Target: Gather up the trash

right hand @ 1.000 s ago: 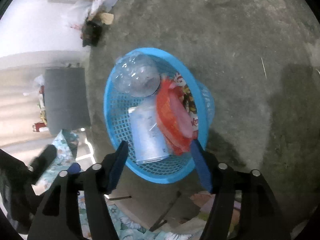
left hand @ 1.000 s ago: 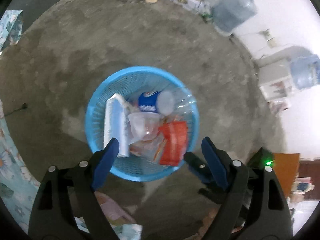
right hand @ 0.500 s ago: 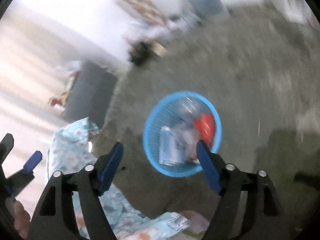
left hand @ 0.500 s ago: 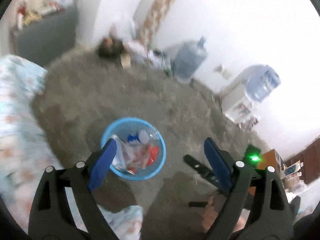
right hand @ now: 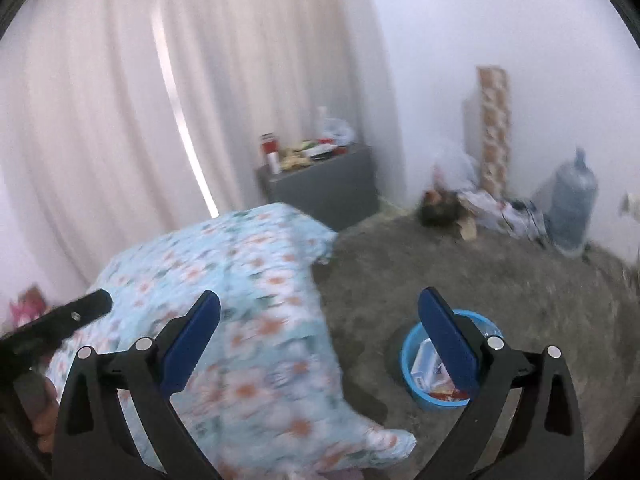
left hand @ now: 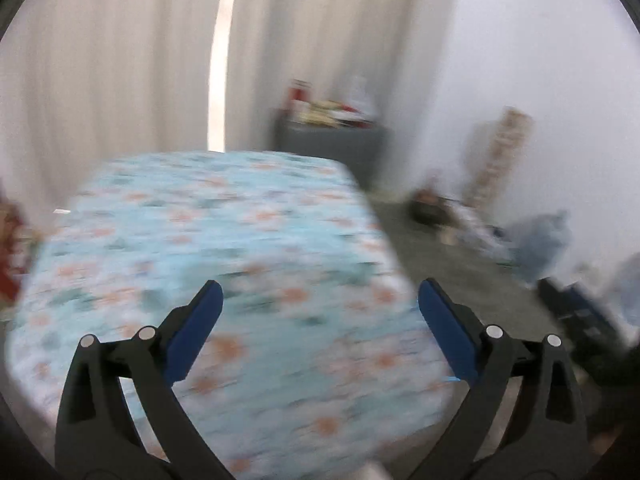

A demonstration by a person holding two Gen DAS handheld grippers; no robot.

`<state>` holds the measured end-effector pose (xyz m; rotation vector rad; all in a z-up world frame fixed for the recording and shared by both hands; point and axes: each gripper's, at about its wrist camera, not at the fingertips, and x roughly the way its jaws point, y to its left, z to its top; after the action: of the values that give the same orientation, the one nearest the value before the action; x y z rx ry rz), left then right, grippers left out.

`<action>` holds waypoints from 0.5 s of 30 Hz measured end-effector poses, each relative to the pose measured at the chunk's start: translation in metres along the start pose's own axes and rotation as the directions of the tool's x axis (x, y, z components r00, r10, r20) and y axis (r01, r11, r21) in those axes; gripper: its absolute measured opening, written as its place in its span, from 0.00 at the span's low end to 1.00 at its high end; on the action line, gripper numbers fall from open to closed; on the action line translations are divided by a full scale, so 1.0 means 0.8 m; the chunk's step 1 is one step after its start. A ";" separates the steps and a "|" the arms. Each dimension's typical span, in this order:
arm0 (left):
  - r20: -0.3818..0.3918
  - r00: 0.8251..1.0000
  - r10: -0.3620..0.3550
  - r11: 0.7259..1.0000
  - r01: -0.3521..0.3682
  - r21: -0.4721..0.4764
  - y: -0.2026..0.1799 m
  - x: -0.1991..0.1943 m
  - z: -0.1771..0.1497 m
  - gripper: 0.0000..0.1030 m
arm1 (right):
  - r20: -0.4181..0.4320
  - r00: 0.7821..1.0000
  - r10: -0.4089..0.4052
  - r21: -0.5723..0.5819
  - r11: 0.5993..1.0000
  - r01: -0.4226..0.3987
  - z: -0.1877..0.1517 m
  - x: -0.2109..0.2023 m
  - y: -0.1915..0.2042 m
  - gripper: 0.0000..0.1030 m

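L gripper (left hand: 318, 314) wide apart, empty, over floral-cloth table (left hand: 208, 248). R gripper (right hand: 319, 322) also spread, empty. Blue trash basket (right hand: 412, 360) w/ wrappers on floor at right, prob. all collected, so both raised clear.

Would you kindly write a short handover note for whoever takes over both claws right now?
Left claw: open, nothing in it, raised over the flowered bedspread.
Right claw: open, nothing in it, aimed between the bedspread and the floor.
Blue basket: on the grey floor beside the bed, partly hidden behind a right claw finger; it already holds a white carton and red wrappers.
Done: some trash is in the basket.
Left: the views are blurred and no loose trash shows on the bed. A cluttered pile sits by the far wall; check it, though I cannot tell whether it is trash.
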<state>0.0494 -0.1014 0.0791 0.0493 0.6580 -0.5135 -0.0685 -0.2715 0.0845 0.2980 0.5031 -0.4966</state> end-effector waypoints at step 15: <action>-0.150 0.955 0.256 0.967 -0.253 0.039 0.050 -0.038 -0.086 0.91 | -0.207 0.958 -0.199 -0.216 0.964 0.153 -0.073 -0.021 0.087 0.94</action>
<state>0.0086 -0.0390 0.0382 0.1918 0.7854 -0.2686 -0.0678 -0.1839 0.0551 0.1179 0.8025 -0.5847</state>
